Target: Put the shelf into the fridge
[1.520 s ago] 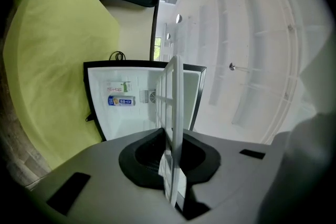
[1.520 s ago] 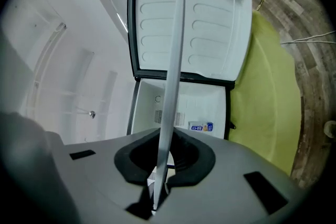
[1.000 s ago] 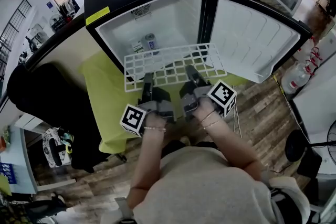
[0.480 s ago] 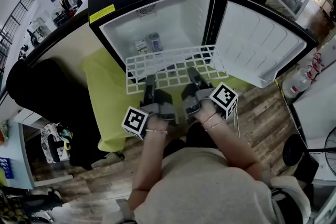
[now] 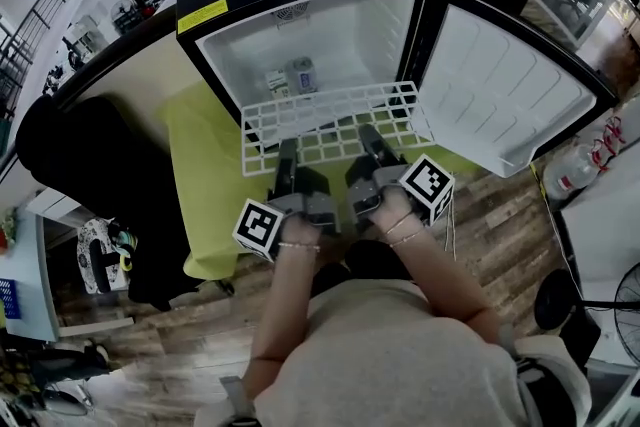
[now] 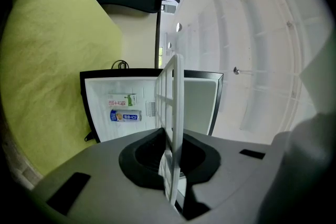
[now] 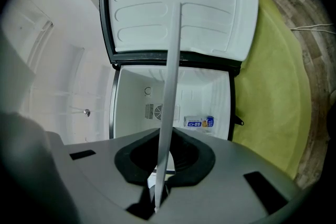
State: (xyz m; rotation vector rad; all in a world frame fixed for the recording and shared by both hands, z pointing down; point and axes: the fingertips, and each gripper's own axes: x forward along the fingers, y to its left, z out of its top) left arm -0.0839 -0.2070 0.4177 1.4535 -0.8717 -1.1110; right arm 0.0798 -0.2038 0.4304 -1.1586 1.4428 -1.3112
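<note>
The white wire shelf [image 5: 330, 120] hangs flat in front of the open black fridge [image 5: 300, 35], its far edge at the mouth of the white interior. My left gripper [image 5: 284, 150] is shut on the shelf's near edge left of centre. My right gripper [image 5: 368, 137] is shut on it right of centre and has just closed a little tighter. In the left gripper view the shelf [image 6: 172, 113] runs edge-on between the pads. In the right gripper view the shelf [image 7: 170, 60] is a thin white line from the jaws toward the fridge.
A carton and a can [image 5: 290, 75] lie at the back of the fridge. The fridge door [image 5: 500, 85] stands open to the right. A yellow-green cloth [image 5: 210, 185] covers the floor under the fridge. A black chair [image 5: 90, 185] stands at left, and bottles [image 5: 575, 175] at right.
The head camera has shifted a little, so the fridge sits slightly further right in the picture. Both grippers still hold the shelf in the same place before the opening.
</note>
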